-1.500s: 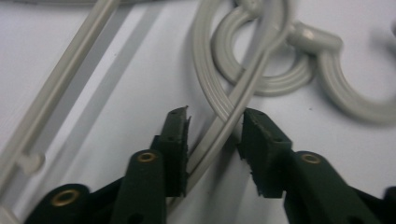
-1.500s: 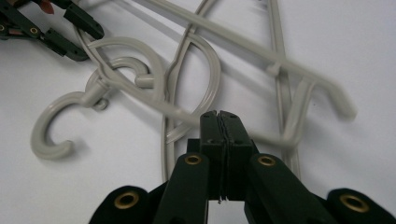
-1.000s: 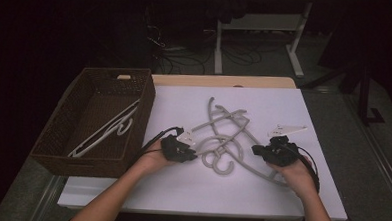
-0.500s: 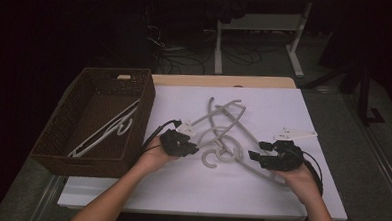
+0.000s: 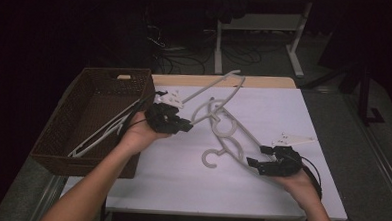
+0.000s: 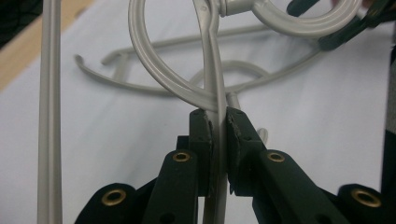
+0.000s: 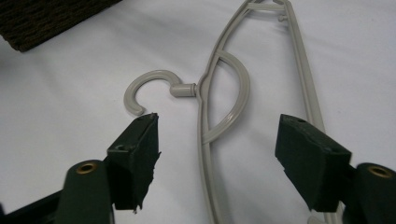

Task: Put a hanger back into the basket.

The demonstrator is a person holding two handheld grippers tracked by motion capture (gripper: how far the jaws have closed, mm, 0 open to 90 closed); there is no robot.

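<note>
Evidently light and stiff, the lifted plastic hanger (image 5: 220,91) sat pinched by the left gripper (image 6: 218,122); right gripper (image 7: 217,140) gaped over the table hanger (image 7: 224,93), its thin bar the best hold

No legible txt, labels, brands or nos. anywhere on hangers, basket or table.

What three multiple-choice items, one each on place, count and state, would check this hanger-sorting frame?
1. Where is the brown woven basket?
A. table's left side
B. right side
C. floor

2. How many grey plastic hangers lie flat on the white table?
A. none
B. one
C. four

3. How is the left claw?
A. wide open
B. shut on the lifted grey plastic hanger
C. inside the basket

Answers: A, the basket sits at the left edge; B, one flat hanger lies before the open right claw; B, its jaws pinch the bar.
</note>
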